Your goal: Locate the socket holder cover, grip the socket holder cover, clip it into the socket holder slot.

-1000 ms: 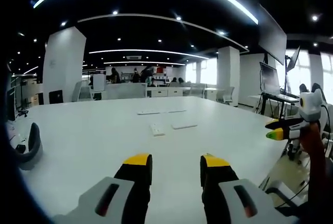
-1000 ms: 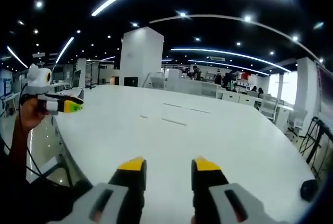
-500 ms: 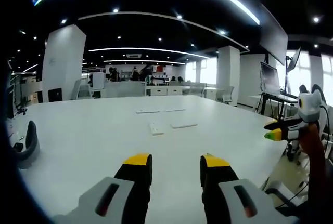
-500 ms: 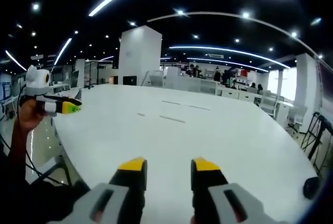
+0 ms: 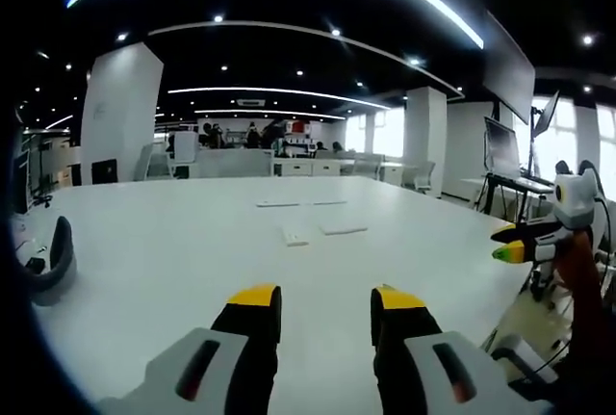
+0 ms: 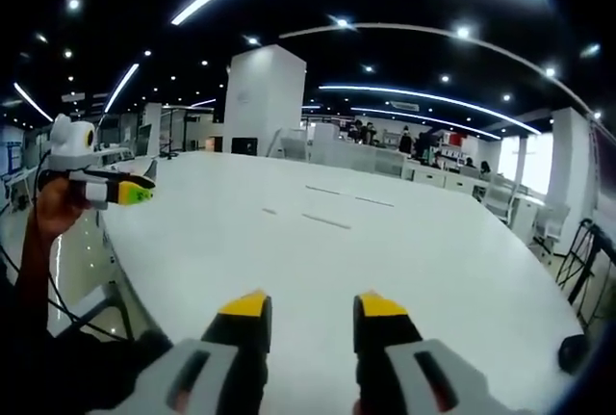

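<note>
Left gripper view: white table [image 5: 173, 251], office.

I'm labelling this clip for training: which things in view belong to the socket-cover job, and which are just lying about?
Job:
small white flat pieces far out on the white table, too small to tell cover from holder
left gripper, open, empty
right gripper, open, empty

Lying about:
dark curved object at the table edge
black monitor on a stand

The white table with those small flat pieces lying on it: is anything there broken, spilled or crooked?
Nothing stands out. A few small flat white pieces lie on the white table, too small to judge closely. Both the left gripper and right gripper are open and empty.
</note>
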Motion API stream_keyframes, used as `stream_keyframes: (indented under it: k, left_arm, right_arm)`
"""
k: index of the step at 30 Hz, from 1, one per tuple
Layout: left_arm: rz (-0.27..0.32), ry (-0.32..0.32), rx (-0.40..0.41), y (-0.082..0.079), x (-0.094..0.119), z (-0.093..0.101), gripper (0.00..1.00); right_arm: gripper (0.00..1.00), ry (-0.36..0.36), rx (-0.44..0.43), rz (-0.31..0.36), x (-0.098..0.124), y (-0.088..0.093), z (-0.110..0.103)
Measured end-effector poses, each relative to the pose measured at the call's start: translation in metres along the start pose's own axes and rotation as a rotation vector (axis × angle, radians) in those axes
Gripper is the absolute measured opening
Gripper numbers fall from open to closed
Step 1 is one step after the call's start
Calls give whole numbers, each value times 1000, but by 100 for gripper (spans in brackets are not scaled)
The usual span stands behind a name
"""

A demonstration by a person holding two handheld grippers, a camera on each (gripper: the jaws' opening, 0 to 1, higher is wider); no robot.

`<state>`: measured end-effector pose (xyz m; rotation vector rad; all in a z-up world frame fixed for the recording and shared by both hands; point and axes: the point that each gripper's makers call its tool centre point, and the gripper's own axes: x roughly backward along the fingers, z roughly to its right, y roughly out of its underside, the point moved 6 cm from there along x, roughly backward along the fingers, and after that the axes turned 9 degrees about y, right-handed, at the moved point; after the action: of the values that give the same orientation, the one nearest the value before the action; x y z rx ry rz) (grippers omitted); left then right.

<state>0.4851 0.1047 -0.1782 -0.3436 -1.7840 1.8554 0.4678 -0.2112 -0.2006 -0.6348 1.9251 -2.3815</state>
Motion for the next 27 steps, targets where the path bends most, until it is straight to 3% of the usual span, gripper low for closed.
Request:
stream_keyframes:
  k: [8,27]
  left_arm:
    - [-11,11,1,1,-2,4,38]
    - [-22,4,-7,6,-5,9,38]
  right_arm:
    - [35,21,-14,-9,1,6,11]
    - [35,14,-9,-14,-2,7,14]
